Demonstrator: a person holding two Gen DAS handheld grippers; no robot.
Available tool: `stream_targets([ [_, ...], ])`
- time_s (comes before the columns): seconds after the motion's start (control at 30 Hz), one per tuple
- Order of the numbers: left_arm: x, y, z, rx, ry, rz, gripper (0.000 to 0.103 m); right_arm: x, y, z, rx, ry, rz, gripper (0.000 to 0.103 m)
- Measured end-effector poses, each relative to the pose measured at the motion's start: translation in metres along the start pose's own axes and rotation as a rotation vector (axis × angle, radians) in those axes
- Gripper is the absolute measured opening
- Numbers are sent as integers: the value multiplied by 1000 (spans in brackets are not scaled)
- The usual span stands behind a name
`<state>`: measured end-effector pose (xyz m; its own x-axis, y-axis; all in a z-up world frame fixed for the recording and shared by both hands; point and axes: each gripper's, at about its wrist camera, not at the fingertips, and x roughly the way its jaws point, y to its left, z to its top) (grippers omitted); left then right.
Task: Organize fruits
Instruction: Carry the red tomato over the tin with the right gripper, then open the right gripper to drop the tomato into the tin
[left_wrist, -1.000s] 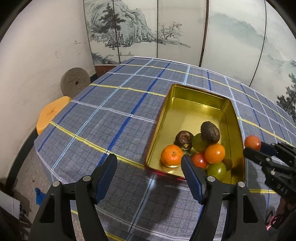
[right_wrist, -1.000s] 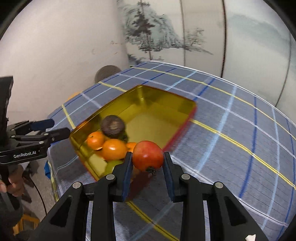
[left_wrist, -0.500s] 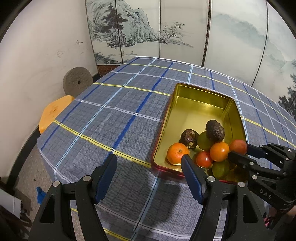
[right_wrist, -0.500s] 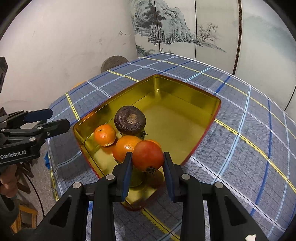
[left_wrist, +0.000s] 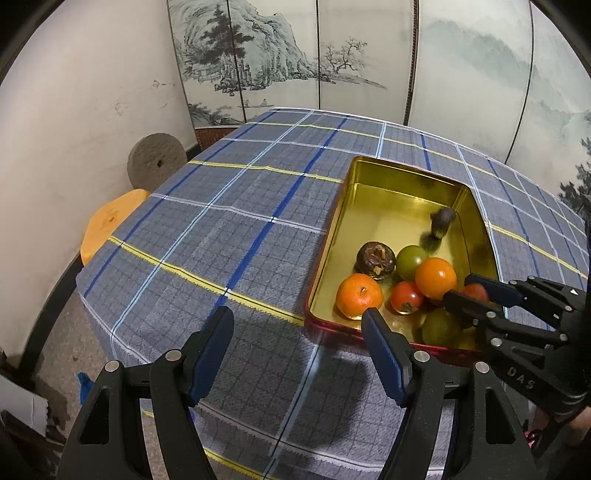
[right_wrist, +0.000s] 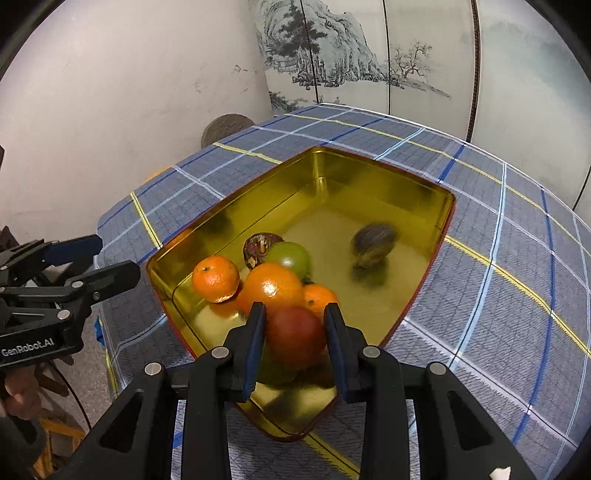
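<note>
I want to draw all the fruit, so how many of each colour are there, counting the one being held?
orange fruit: 2
red fruit: 2
green fruit: 2
brown fruit: 2
Total: 8

A blue checked tablecloth (left_wrist: 229, 229) with yellow and white lines covers the table. Behind it stands a folding screen (left_wrist: 295, 62) painted with mountains and pine trees, next to a scuffed white wall (left_wrist: 92, 110). A round grey stone disc (left_wrist: 157, 164) leans against that wall, just beside an orange stool (left_wrist: 110, 221).
</note>
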<state>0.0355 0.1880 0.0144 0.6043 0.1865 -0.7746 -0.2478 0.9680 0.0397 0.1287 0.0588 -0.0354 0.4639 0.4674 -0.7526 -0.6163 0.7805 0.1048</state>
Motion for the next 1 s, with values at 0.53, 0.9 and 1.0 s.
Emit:
stream_targets([
  [0.53,-1,-5,-5,16,3,10,72,1,7,-3,-12,0,-19,41],
  [0.9,-4,-11,-4,26,-4,11,72,-27,-1,-6,42,-36,-73,95],
  [1.0,-4,-13,-3,29,-4,12,72,-32,-4,-9,50,-20,-97,101],
])
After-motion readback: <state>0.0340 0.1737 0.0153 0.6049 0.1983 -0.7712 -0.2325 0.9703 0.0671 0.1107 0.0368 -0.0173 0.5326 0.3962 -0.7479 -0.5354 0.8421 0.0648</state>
